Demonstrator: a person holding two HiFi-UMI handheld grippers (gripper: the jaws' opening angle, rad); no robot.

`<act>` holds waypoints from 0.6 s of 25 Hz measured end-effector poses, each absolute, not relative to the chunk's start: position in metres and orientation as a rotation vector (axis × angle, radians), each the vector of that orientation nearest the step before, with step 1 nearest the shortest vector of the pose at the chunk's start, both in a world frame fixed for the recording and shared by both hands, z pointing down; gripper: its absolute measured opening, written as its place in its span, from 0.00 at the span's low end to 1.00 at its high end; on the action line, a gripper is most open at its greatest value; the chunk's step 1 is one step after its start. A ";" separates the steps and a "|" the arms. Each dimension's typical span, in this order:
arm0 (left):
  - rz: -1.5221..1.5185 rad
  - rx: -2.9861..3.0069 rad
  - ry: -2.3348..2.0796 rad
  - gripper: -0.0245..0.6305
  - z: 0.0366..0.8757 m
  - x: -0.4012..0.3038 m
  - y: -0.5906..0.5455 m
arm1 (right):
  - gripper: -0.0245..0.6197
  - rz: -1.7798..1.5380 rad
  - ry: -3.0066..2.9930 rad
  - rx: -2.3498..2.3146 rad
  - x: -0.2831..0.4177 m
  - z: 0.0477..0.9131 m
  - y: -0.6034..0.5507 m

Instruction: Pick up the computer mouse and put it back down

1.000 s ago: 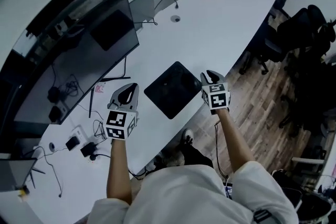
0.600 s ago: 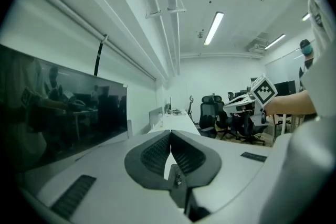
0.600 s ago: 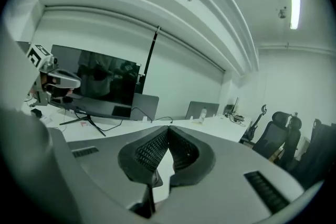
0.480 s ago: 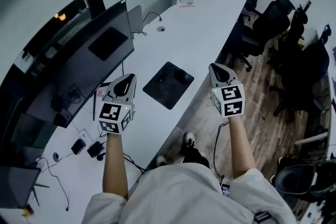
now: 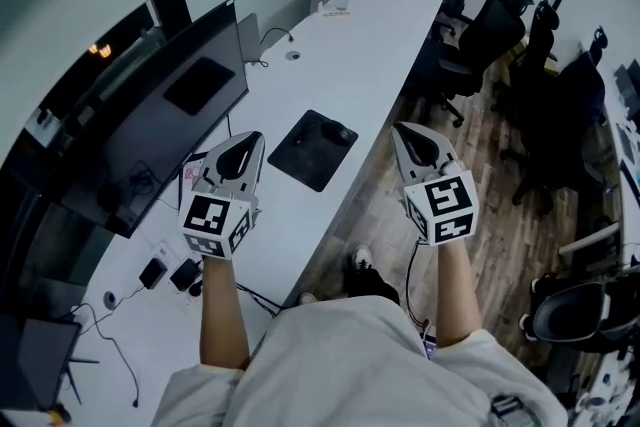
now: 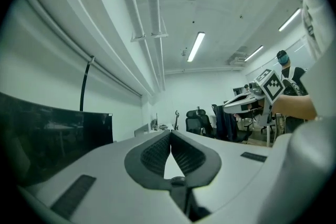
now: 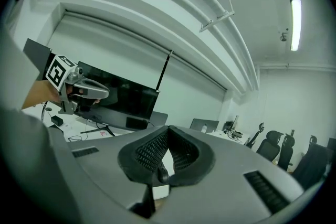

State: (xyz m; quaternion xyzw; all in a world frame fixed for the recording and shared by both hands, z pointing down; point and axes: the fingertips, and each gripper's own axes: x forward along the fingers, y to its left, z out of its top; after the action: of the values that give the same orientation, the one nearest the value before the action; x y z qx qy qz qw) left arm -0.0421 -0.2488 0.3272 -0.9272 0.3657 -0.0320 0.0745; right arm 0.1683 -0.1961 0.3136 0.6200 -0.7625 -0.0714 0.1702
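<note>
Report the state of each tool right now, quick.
Left tool: closed, empty.
Right tool: closed, empty.

We read the desk [image 5: 370,45] top as smooth matt white. The mouse pad [image 5: 300,155] looks matt black. The floor [image 5: 470,165] shows wood-grain planks. The monitor [image 5: 190,90] screen is dark and glossy. The left gripper [image 6: 170,134] and right gripper [image 7: 167,131] have smooth matt grey plastic shells with black, finely ribbed pads [image 6: 152,153].
</note>
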 end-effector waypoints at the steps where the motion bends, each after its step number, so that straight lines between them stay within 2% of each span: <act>1: -0.087 -2.772 1.080 0.06 0.323 -0.041 -0.242 | 0.06 -0.210 -2.169 1.766 0.166 0.310 -0.190; 15: -0.092 -2.701 1.011 0.06 0.308 -0.029 -0.204 | 0.06 -0.279 -2.177 1.777 0.150 0.289 -0.165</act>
State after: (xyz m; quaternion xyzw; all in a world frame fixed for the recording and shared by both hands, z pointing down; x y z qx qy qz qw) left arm -0.0287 -0.2041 0.3083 -0.9284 0.3475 -0.0318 0.1278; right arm 0.1504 -0.1651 0.2893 0.6213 -0.7611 -0.0977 0.1584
